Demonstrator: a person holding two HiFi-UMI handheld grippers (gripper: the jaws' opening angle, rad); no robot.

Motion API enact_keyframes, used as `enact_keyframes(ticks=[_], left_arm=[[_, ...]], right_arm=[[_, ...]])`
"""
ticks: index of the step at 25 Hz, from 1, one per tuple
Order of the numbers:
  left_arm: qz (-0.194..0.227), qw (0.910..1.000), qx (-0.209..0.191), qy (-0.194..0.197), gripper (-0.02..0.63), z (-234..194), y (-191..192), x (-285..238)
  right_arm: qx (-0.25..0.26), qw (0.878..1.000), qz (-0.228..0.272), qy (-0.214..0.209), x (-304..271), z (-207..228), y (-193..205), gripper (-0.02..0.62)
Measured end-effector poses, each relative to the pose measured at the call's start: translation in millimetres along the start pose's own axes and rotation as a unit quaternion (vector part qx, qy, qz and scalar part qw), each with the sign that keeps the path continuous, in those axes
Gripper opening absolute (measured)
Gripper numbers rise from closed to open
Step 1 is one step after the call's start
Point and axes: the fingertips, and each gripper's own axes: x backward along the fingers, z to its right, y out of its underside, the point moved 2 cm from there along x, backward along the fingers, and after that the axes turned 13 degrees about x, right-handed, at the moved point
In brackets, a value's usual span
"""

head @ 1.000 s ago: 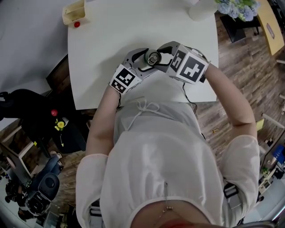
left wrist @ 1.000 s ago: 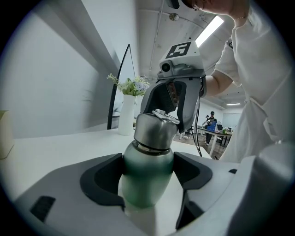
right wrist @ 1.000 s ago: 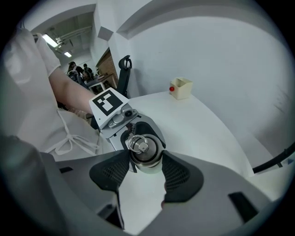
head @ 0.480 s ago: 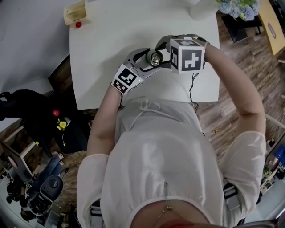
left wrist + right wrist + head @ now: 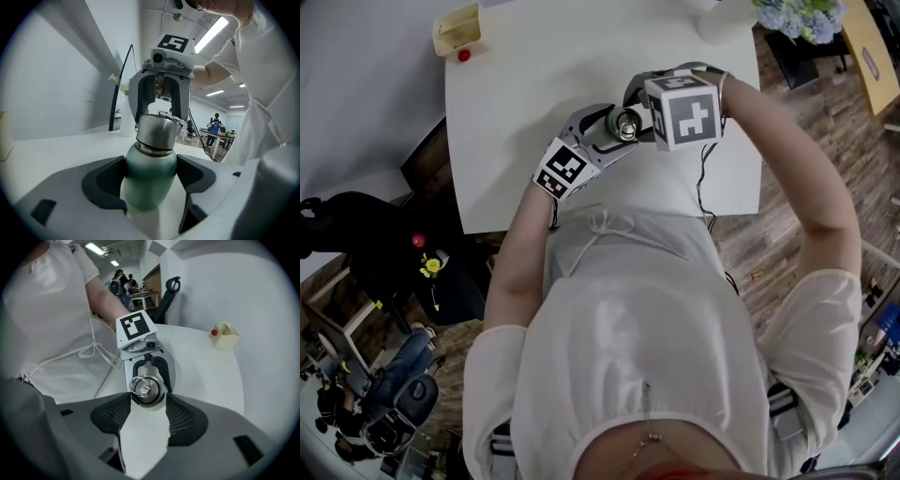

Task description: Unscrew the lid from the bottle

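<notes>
two claws are closed on one bottle (image 5: 149, 180), found just above the middle of the head view, over the white desk (image 5: 553, 75). the green body is clamped by the left claw (image 5: 151, 164) at the lower middle of the left gripper view, while the steel lid (image 5: 147, 392) is pinched at its sides by the right claw (image 5: 148, 399), the lid's ring (image 5: 139, 386) being seen at the centre of the right gripper view. a small cream box (image 5: 455, 26) and a red ball (image 5: 464, 55) are seen at the desk's upper left corner.
</notes>
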Motion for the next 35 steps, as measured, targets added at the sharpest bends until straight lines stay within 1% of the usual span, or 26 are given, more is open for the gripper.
enact_keyframes(ticks=[1,3,5,7,9,10,12,14,16,20,22,24,28,31,33,35], left_arm=[[-0.001,1.0000,0.001,0.000,0.365,0.1,0.4,-0.2],[-0.002,1.0000,0.003,0.001,0.365,0.3,1.4,-0.5],[-0.002,1.0000,0.004,0.001,0.365,0.3,1.1,0.0],[0.002,1.0000,0.003,0.001,0.365,0.3,-1.1,0.7],[0.004,1.0000,0.006,0.000,0.365,0.6,-1.9,1.0],[0.004,1.0000,0.008,0.000,0.365,1.0,-1.9,1.0],[0.002,1.0000,0.008,0.000,0.365,1.4,-2.2,0.8],[0.002,1.0000,0.006,-0.001,0.365,1.3,-3.0,1.3],[0.003,1.0000,0.008,-0.002,0.365,2.3,-3.3,1.5],[0.001,1.0000,0.009,-0.001,0.365,3.6,-2.9,1.3],[0.000,1.0000,0.009,-0.001,0.365,3.6,-3.3,1.0],[-0.001,1.0000,0.009,-0.002,0.365,3.5,-3.4,0.6],[-0.003,1.0000,0.009,-0.001,0.365,2.8,-1.8,0.3],[-0.004,0.9999,0.009,-0.002,0.365,2.1,-0.7,1.2],[-0.004,0.9999,0.009,-0.003,0.365,2.6,-0.7,0.9],[-0.004,1.0000,0.008,-0.002,0.365,2.3,-0.8,0.6]], right_arm=[[-0.022,1.000,0.008,0.008,1.5,-0.3,1.4,0.249],[-0.064,0.997,0.031,0.026,6.8,-2.9,2.2,0.287],[-0.112,0.991,0.058,0.046,11.8,-5.7,-1.0,0.309],[-0.172,0.979,0.081,0.077,11.8,-5.0,-3.2,0.308],[-0.236,0.961,0.101,0.108,6.9,-3.2,0.1,0.284],[-0.263,0.952,0.109,0.117,3.5,-3.3,3.2,0.282],[-0.302,0.938,0.118,0.124,-1.8,-5.4,7.4,0.276],[-0.317,0.932,0.120,0.127,-4.2,-7.1,7.8,0.261],[-0.316,0.932,0.117,0.130,-4.8,-8.8,7.4,0.253],[-0.302,0.939,0.109,0.125,-4.7,-10.5,7.9,0.252],[-0.290,0.944,0.106,0.117,-4.3,-9.8,8.6,0.250],[-0.271,0.952,0.102,0.102,-4.0,-8.8,9.5,0.250],[-0.216,0.971,0.080,0.059,-4.4,-5.8,10.1,0.250],[-0.156,0.986,0.053,0.030,-5.2,-3.6,8.7,0.250],[-0.115,0.993,0.023,0.012,-4.1,-5.0,10.3,0.250],[-0.074,0.997,-0.002,-0.001,-2.5,-5.5,9.3,0.250]])
